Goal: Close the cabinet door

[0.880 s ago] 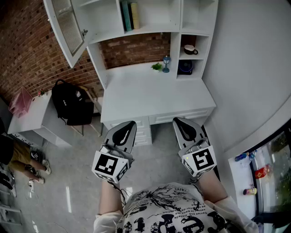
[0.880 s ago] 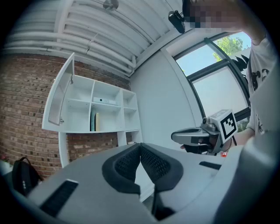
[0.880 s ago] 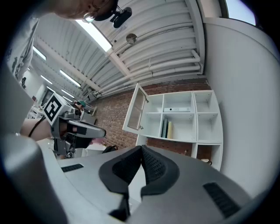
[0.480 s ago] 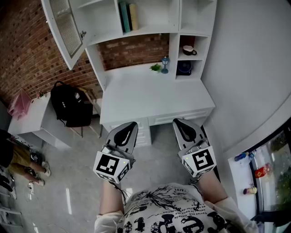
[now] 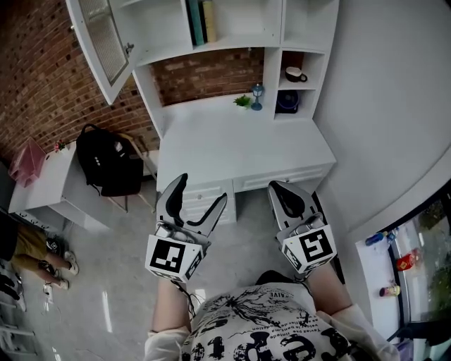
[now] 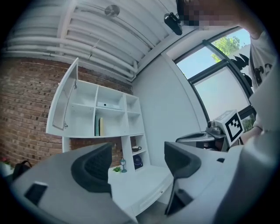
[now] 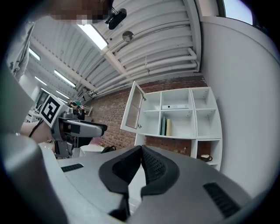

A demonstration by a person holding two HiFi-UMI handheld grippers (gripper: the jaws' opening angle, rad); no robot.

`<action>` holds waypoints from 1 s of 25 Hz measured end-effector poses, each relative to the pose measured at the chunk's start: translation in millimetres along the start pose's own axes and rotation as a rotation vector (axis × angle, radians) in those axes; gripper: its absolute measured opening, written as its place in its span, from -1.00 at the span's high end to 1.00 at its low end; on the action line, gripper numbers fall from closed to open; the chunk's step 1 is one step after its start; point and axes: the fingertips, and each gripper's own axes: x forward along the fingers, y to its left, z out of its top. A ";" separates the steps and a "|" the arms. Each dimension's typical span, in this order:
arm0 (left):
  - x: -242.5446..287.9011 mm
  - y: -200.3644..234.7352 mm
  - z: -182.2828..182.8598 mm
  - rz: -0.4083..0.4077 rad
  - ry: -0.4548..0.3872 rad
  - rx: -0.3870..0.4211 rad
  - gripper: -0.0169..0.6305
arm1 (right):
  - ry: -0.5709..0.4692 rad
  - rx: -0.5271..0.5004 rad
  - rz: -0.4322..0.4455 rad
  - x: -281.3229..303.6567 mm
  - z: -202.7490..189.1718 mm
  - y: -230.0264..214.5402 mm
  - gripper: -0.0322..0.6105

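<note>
Well off at nine o'clock in the head view, a pink bag (image 5: 28, 161) lies on a white side table (image 5: 65, 194), and a black backpack (image 5: 109, 161) sits just beside that table on a chair.

Up at eleven o'clock the cabinet door (image 5: 99, 42) stands swung wide open. It hangs from the left edge of the white shelf unit (image 5: 165, 35) and juts out over the brick wall, well apart from both tools. Its small knob (image 5: 130, 49) sits on the free edge.

Two books (image 5: 201, 21) stand upright in the middle compartment at twelve o'clock.

Below them the white surface (image 5: 239, 151) is bare except for a little green plant (image 5: 243, 102) and a small blue lamp-like ornament (image 5: 258, 95) near its back edge. A cup (image 5: 296, 74) rests in the narrow cubby at one o'clock.

Nearer the person, the left tongs (image 5: 201, 192) at seven o'clock are released: the jaws stand wide apart with nothing between them, only the surface showing beyond.

The right tongs (image 5: 278, 190) at five o'clock are clenched, the ribbed pads pressed together on nothing.

Both tools point toward the surface's drawers, roughly level, and touch nothing.

At four o'clock a sill (image 5: 373, 268) by the window carries a few small bottles.
</note>
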 end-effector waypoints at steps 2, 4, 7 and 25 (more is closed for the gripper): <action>1.1 11.1 -1.8 0.007 0.005 -0.007 -0.17 | 0.005 0.004 0.014 12.3 -0.1 2.3 0.85; 4.7 24.2 -4.7 0.017 0.010 -0.017 -0.17 | 0.004 0.002 0.032 27.1 1.3 3.2 0.85; 14.8 48.1 -8.0 0.057 0.023 -0.007 -0.17 | -0.006 -0.002 0.066 54.4 1.4 1.4 0.85; 61.6 309.8 -8.0 0.528 0.052 0.034 -0.17 | -0.117 0.060 0.522 383.9 12.4 37.2 0.85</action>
